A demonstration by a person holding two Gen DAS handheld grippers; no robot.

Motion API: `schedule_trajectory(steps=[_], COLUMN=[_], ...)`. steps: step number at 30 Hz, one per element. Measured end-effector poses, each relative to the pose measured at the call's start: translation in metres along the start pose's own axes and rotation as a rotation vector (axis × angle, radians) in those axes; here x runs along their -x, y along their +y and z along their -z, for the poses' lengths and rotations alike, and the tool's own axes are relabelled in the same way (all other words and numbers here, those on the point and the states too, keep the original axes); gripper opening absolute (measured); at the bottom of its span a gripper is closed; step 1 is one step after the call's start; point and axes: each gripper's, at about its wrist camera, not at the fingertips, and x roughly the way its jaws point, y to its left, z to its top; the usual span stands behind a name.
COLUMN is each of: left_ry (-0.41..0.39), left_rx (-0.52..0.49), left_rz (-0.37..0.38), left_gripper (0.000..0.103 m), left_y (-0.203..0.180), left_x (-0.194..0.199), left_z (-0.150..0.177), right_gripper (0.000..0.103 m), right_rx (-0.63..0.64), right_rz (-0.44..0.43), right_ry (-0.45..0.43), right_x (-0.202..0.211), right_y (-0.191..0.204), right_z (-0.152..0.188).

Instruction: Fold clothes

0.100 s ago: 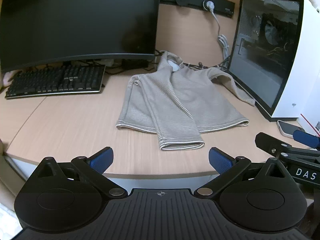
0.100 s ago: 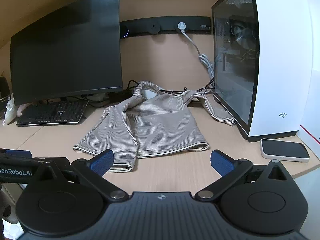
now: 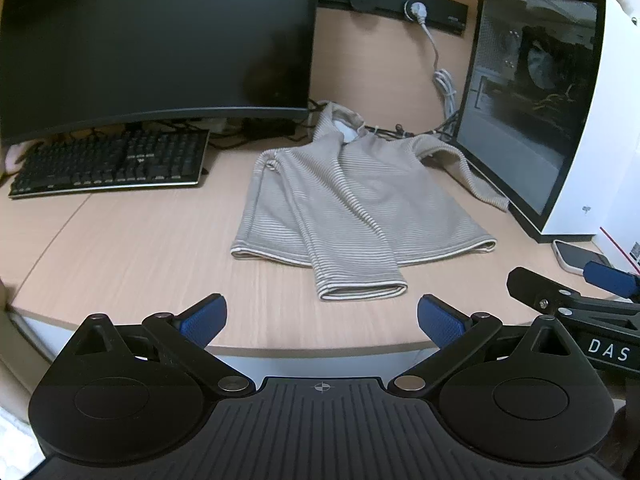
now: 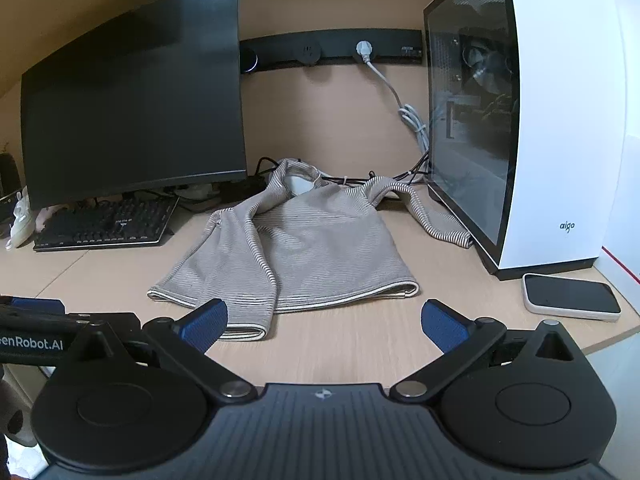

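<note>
A beige striped hooded top lies on the wooden desk. Its left sleeve is folded across the body, cuff toward me. Its right sleeve trails against the computer case. The hood sits at the back. My left gripper hovers open at the desk's front edge, short of the folded cuff, with nothing between its blue pads. My right gripper is open too, just in front of the hem, holding nothing. Each gripper's side shows in the other's view, the left gripper and the right gripper.
A dark monitor and black keyboard fill the back left. A white computer case stands at the right, with a phone before it. Cables hang from a wall power strip behind the top.
</note>
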Motion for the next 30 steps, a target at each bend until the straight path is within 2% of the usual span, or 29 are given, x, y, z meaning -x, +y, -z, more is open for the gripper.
schedule_trajectory(steps=[30], left_ry=[-0.008], left_rx=[0.012], left_rz=[-0.011], left_gripper=[0.103], left_y=[-0.0044], left_x=[0.007], left_z=[0.0033], right_gripper=[0.103], right_rx=[0.014], right_rz=[-0.02], right_ry=[0.007], right_x=[0.0031], right_y=[0.0069], right_z=[0.0078])
